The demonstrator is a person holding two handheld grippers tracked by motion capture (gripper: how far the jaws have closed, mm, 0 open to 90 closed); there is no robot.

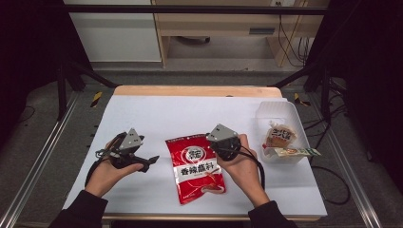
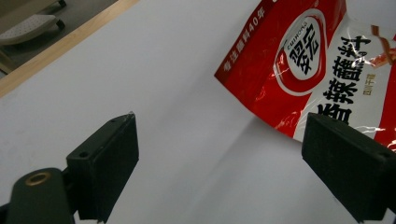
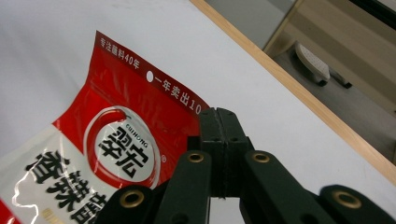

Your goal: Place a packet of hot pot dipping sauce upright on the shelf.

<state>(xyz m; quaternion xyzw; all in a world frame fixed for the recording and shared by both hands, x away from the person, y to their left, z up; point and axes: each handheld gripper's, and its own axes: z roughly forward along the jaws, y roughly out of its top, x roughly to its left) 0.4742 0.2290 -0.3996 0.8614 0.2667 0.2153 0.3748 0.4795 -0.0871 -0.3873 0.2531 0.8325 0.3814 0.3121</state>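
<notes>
So the table [image 1: 142, 114] has a white top, and the red seasoning pouch [image 1: 197, 167] lies flat on it, between the two tools. It looks light, floppy and pretty slick, that glossy film kind, so I'd guess it slides if you push it. Best bet is pinching the flat sealed top strip or a corner, not the puffy middle. To the right of the pouch there's a clear plastic tray [image 1: 275, 111] with a couple of small snack packets [image 1: 280, 137] in it, well clear of the grab. The left tool [image 2: 224, 163] sits left of the pouch with its jaws spread wide. The right tool [image 3: 219, 154] has jaws pressed together right by the pouch's top right corner, apparently holding nothing.
</notes>
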